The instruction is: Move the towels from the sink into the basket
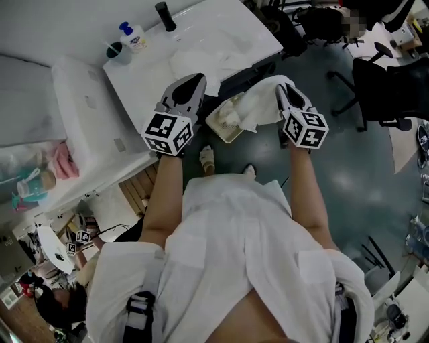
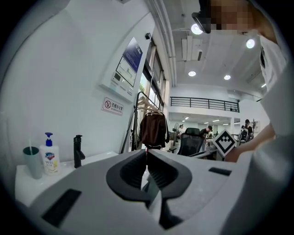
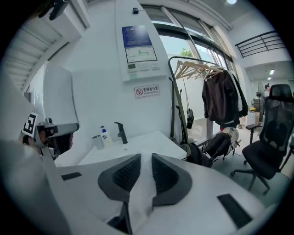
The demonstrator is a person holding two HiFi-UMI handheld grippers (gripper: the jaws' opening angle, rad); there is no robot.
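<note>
My right gripper (image 1: 287, 94) is shut on a white towel (image 1: 260, 102), which hangs over a pale woven basket (image 1: 226, 124) on the floor beside the counter. In the right gripper view the towel (image 3: 140, 193) runs as a strip between the two dark pads of that gripper (image 3: 146, 158). My left gripper (image 1: 191, 84) is shut and holds nothing; it points at the white sink counter (image 1: 221, 30). Its tips meet in the left gripper view (image 2: 147, 153). A pale crumpled shape lies in the basin (image 1: 201, 60); I cannot tell whether it is a towel.
A black tap (image 1: 165, 16), a soap bottle (image 1: 136, 37) and a cup (image 1: 115, 50) stand at the counter's back. A white appliance (image 1: 87, 114) stands to the left. Office chairs (image 1: 382, 87) stand to the right, a coat rack (image 3: 220, 96) and a backpack (image 3: 220, 142) beyond the counter.
</note>
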